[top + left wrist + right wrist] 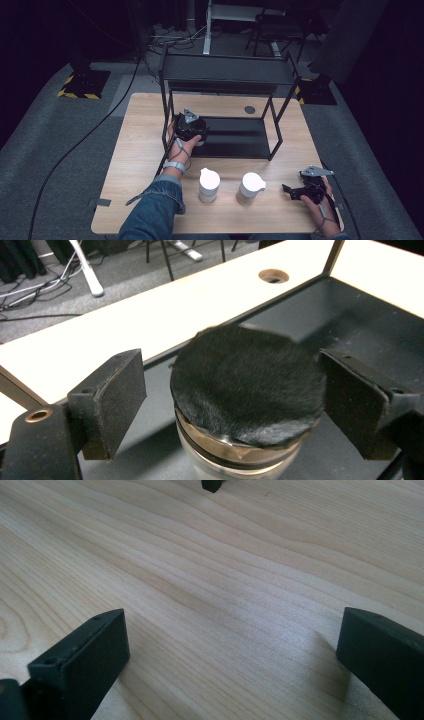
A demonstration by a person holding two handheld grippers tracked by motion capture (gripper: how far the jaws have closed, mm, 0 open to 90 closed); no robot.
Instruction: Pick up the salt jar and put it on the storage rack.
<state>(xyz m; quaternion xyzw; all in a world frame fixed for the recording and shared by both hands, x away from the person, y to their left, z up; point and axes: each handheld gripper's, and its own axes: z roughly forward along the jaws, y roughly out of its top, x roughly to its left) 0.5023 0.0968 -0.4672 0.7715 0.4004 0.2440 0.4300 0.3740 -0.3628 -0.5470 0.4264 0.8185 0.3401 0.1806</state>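
Over on the left side of the wooden table [140,150], the left gripper [190,127] is reaching into the bottom level of the black metal rack [227,75], down at the near-left corner of the rack's dark lower shelf [360,320]. From the left gripper view, the jar with the black furry lid [247,385] sits right between the two black pads, standing upright on that shelf, and the pads [112,400] are spread wide, one on each side of the lid: there's a clear gap on the left, while on the right the lid's edge comes up just beside the pad and I can't tell whether it touches. So the jaws are released, nothing clamped. Below the fur you can make out a brownish rim and clear glass. Moving along to the middle, two white lidded containers stand near the front edge of the table, the left white container [209,185] and the right white container [249,187], close together but apart. And at the far right, the right gripper [300,190] lies low over the table by the front corner, its jaws parted wide over bare wood grain [215,600], holding nothing.
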